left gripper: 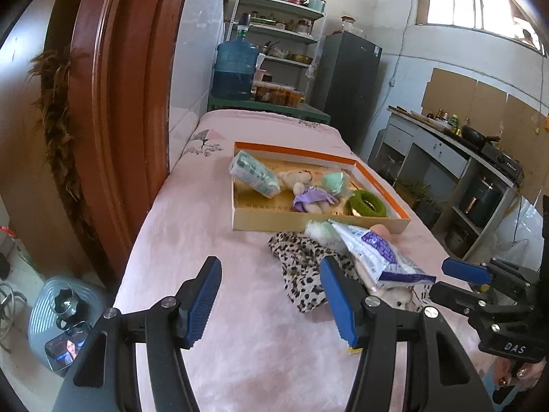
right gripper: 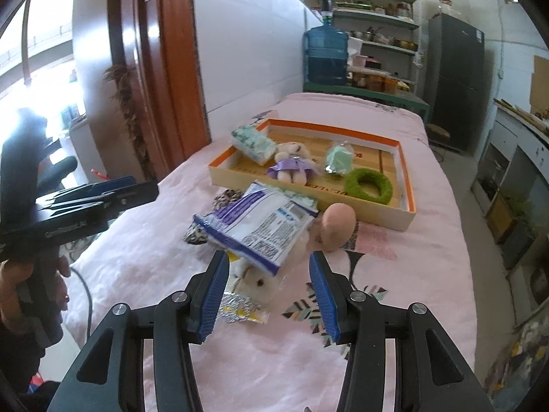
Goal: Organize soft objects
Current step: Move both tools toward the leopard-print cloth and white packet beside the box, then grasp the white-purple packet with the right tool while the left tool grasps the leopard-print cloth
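So far, about half the job looks done: the orange-rimmed box (right gripper: pixel 406 185) on the pink-covered worktop (left gripper: pixel 192 240) already holds a tissue pack (right gripper: pixel 254 144), a plush bear in a purple dress (right gripper: pixel 291 168), a mint pouch (right gripper: pixel 339 159) and a green ring (right gripper: pixel 369 185). Left over is the heap just in front of the box: a white-and-purple packet (right gripper: pixel 260 226) lying across a leopard-print cloth (left gripper: pixel 302 267), a peach plush ball (right gripper: pixel 338 226) and what may be a small white plush toy (right gripper: pixel 255 283), half hidden. The packet's long axis runs slantwise, one end towards the box. My left hand-held gripper (left gripper: pixel 271 304) and right hand-held gripper (right gripper: pixel 267 295) both stand released, grasping nothing, near the heap.
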Tool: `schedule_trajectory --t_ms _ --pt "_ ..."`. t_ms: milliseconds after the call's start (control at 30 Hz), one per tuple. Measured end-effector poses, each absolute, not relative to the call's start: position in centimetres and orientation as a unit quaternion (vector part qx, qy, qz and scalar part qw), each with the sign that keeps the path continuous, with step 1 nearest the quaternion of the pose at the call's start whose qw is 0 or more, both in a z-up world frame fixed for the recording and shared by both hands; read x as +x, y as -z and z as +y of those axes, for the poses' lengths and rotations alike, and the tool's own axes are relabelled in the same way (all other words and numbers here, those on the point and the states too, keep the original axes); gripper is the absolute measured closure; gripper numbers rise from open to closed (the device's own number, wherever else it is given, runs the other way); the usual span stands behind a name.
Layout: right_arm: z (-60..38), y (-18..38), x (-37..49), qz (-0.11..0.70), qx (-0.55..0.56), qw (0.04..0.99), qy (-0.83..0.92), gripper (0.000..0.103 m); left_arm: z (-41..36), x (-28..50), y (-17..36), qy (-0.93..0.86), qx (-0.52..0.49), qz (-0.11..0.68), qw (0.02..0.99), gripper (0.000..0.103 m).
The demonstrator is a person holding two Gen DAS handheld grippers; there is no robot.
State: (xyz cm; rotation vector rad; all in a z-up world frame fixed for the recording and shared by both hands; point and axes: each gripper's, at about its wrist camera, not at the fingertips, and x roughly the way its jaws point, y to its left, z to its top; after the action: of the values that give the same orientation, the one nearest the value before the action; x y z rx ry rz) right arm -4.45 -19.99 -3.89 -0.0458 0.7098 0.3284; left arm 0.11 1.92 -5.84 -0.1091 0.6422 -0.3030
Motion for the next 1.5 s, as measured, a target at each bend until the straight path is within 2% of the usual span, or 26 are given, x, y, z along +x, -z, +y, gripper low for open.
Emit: schedule_trajectory --t_ms 300,400,667,1200,1333,1433,1500 --pt "-17.8 4.2 -4.8 0.339 -0.069 0.921 -0.18 0.053 2.1 -0.2 7.6 0.139 -0.045 0.329 0.933 0.044" --pt "-16.8 4.5 -4.5 0.34 -0.091 0.918 -0.181 0.048 2.4 -0.2 8.2 0.136 -0.049 0.337 0.93 0.044" --pt "-15.2 5.3 -3.0 0.337 -0.127 0.916 -0.179 0.047 2.3 0.2 8.9 0.138 -0.052 0.345 0.927 0.044" --pt "-14.7 6.7 1.7 0.357 -0.127 0.911 -0.163 0.047 1.0 2.0 9.5 0.162 -0.064 0.36 0.917 0.044" --pt "-14.3 7.3 1.5 0.355 -0.152 0.91 -0.151 0.041 0.4 2.5 9.5 0.169 -0.068 0.362 0.914 0.044" --pt "-14.7 7.3 1.9 0.352 -0.141 0.914 -0.149 0.042 0.0 2.7 9.8 0.172 -0.069 0.368 0.911 0.044" --pt "-15.0 7.3 2.0 0.351 -0.131 0.915 -0.15 0.053 -0.1 2.8 9.9 0.173 -0.073 0.369 0.91 0.044"
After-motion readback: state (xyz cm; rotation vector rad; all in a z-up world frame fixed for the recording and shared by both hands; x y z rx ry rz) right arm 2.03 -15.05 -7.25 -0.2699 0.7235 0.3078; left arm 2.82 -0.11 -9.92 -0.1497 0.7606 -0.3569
